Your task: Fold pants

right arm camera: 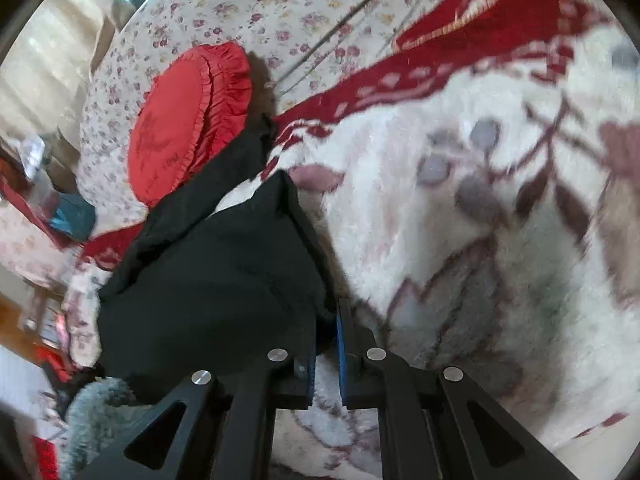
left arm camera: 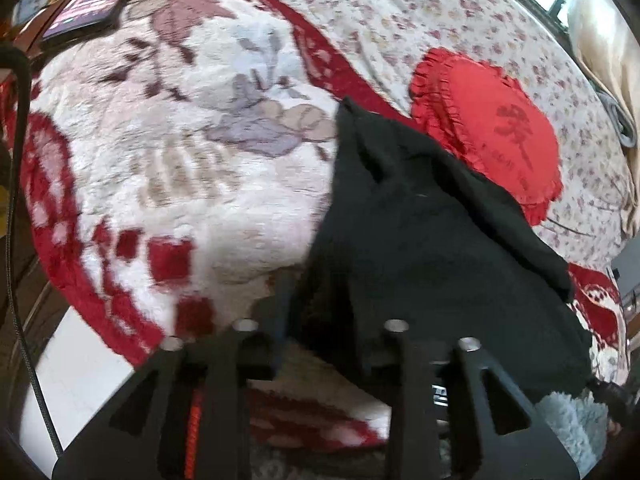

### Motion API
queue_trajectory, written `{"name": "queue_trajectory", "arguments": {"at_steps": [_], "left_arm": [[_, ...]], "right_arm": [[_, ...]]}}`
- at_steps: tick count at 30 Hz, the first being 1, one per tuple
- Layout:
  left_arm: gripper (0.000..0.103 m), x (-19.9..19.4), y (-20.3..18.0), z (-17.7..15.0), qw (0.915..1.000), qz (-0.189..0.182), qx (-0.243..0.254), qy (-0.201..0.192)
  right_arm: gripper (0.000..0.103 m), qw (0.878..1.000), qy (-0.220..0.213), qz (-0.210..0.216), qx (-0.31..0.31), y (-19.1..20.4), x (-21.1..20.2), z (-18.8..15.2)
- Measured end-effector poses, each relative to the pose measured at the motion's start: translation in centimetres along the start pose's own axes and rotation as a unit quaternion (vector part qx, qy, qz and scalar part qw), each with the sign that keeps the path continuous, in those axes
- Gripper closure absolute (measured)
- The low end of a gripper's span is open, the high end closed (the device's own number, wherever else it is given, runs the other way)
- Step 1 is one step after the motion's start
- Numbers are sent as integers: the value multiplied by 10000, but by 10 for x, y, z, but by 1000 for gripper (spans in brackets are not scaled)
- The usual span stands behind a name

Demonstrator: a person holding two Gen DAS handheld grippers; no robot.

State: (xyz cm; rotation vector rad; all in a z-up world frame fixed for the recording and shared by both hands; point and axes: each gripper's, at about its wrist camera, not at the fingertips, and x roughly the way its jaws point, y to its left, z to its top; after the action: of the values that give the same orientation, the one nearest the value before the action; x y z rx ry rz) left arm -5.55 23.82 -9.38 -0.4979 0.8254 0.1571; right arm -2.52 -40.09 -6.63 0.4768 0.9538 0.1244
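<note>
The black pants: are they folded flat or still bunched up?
Bunched up: the black pants hang in loose creases over the blanket, not flat.

From the left wrist we look steeply down, close over a fluffy white blanket with red border and flower pattern (left arm camera: pixel 180 168), facing a round red frilled cushion (left arm camera: pixel 484 128) at upper right. From the right wrist we look down equally close, with that cushion (right arm camera: pixel 180 128) at upper left. Both views share the crumpled black pants (left arm camera: pixel 420 240) (right arm camera: pixel 208 272) and the small-flowered bedsheet (left arm camera: pixel 380 20) (right arm camera: pixel 248 12).
</note>
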Motion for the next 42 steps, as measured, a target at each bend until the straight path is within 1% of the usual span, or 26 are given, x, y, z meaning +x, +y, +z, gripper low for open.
{"name": "queue_trajectory", "arguments": {"at_steps": [2, 4, 6, 7, 9, 11, 13, 14, 16, 18, 19, 20, 21, 22, 24, 28, 31, 33, 34, 36, 40, 41, 42], "left_arm": [[70, -2, 6, 2, 10000, -2, -56, 3], [70, -7, 6, 5, 9996, 277, -35, -93], [70, -19, 2, 15, 9971, 638, 21, -416], [70, -24, 0, 19, 9960, 694, 26, -560], [70, -35, -12, 32, 9944, 648, 93, -824], [70, -35, -32, 41, 9948, 452, 334, -846], [70, -25, -59, 43, 9956, 72, 716, -594], [70, -17, -70, 41, 9949, -54, 919, -423], [70, 2, -91, 31, 9911, -163, 1322, -74], [70, 18, -99, 22, 9875, -74, 1564, 175], [70, 26, -100, 19, 9862, 6, 1625, 302], [70, 29, -98, 17, 9867, -3, 1590, 333], [70, 29, -97, 18, 9878, -43, 1522, 339], [70, 30, -95, 20, 9886, -68, 1461, 345], [70, 31, -98, 18, 9873, 4, 1552, 339], [68, 35, -113, 12, 9828, 207, 1814, 291], [64, 38, -114, 10, 9816, 276, 1865, 292], [64, 37, -112, 8, 9815, 300, 1870, 284], [64, 37, -112, 8, 9816, 304, 1864, 286], [64, 38, -112, 8, 9820, 301, 1841, 287], [62, 37, -111, 7, 9827, 311, 1800, 289], [62, 38, -111, 7, 9828, 311, 1798, 289], [62, 37, -111, 7, 9829, 310, 1793, 288]], "right_arm": [[97, 9993, -36, -346, -134, 3, -4, 6], [97, 9973, -170, -684, -216, 4, -11, 13], [97, 9923, -355, -1140, -341, 6, -20, 21], [97, 9907, -484, -1201, -408, 9, -25, 28], [95, 9920, -570, -1004, -518, 17, -28, 44], [94, 9957, -529, -498, -583, 30, -22, 64], [91, 9974, -345, -18, -633, 43, -4, 85], [91, 9974, -229, 148, -669, 51, 9, 94], [91, 9970, -13, 480, -604, 62, 38, 112], [90, 9962, 299, 793, -217, 60, 69, 127], [90, 9961, 429, 766, 84, 56, 87, 135], [90, 9959, 471, 744, 216, 53, 98, 139], [88, 9955, 538, 709, 311, 51, 108, 143], [87, 9958, 603, 588, 365, 49, 120, 148], [84, 9954, 709, 516, 389, 45, 131, 152], [83, 9948, 671, 551, 532, 41, 134, 157], [78, 9939, 662, 624, 619, 39, 129, 154], [70, 9930, 683, 719, 634, 41, 128, 149], [68, 9930, 665, 763, 617, 43, 128, 146], [56, 9927, 625, 842, 599, 47, 128, 144], [57, 9936, 713, 812, 322, 55, 134, 147], [68, 9945, 735, 730, 169, 56, 134, 147], [76, 9948, 807, 612, 107, 56, 133, 148]]}}
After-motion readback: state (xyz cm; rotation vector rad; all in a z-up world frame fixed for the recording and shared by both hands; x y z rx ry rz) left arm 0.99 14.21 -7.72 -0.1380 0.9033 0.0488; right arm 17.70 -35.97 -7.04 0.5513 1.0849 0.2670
